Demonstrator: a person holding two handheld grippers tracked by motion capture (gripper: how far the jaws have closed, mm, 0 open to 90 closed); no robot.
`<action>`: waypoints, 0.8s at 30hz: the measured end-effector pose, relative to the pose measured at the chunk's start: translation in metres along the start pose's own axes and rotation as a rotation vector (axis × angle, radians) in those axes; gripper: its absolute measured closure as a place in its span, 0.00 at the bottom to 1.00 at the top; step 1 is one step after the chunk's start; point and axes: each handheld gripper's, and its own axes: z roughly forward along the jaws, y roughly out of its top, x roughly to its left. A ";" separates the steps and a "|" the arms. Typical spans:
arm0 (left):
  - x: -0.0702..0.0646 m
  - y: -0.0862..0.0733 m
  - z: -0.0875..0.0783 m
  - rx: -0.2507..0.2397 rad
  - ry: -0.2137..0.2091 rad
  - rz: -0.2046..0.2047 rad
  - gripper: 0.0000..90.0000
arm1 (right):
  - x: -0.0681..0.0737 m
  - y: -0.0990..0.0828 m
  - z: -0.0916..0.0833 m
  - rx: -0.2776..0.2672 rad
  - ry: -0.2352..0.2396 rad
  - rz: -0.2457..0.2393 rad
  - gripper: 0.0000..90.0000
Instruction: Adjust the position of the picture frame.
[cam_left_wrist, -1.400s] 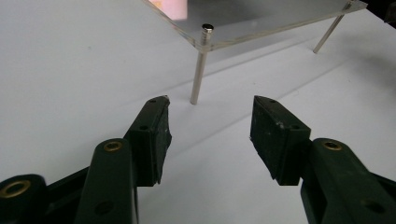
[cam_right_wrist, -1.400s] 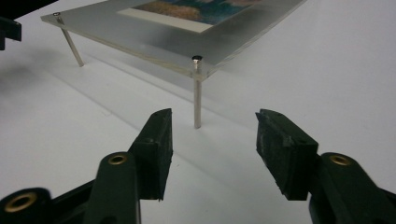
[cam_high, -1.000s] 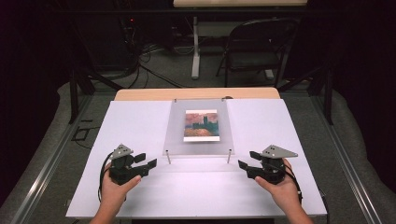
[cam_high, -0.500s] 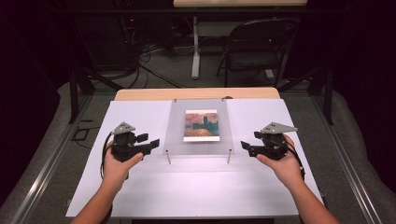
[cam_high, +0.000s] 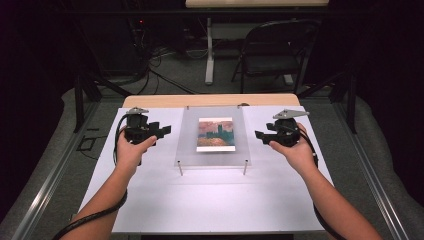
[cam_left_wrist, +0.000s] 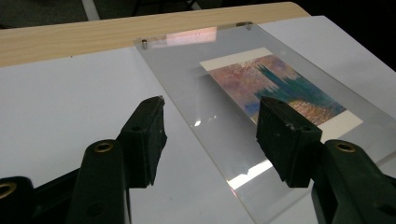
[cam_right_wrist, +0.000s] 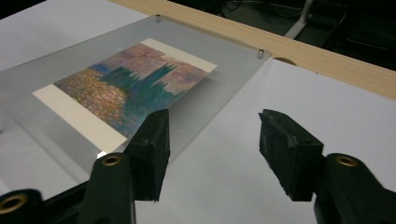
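1. White board (cam_high: 210, 200) covers the near part of the table, and the person's forearms come in over it from the near edge.
2. The left gripper (cam_high: 161, 131) and right gripper (cam_high: 261, 135) hover level with the middle of the clear plate (cam_high: 212, 157), one on each side, tips pointing inward. The left jaws stand apart with nothing between them. The right jaws have just been closing a little, yet they are also apart and empty.
3. The plate stands on small metal pegs (cam_high: 180, 170) at the middle of the board, with a painted print (cam_high: 215, 134) under it. Its long axis runs near to far; the picture's top seems to point to the far edge, though the high view is too coarse to be sure.
4. Risk: neither gripper touches the plate yet. If one side closes first, or the pads bite only the thin edge, I judge the smooth sheet could slip, tilt off its pegs or drag the print askew.
5. Beyond lies the wooden table edge (cam_high: 210, 100), then a chair (cam_high: 272, 52) on the far floor.
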 end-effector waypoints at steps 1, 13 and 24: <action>0.001 0.002 0.003 -0.005 0.003 -0.004 0.46 | -0.001 0.003 0.003 0.006 0.004 0.002 0.49; 0.012 0.018 0.039 0.032 0.022 -0.060 0.43 | -0.015 0.022 0.045 0.022 0.009 0.081 0.51; 0.020 0.018 0.071 0.061 0.063 -0.109 0.41 | -0.016 0.015 0.086 0.031 0.017 0.190 0.39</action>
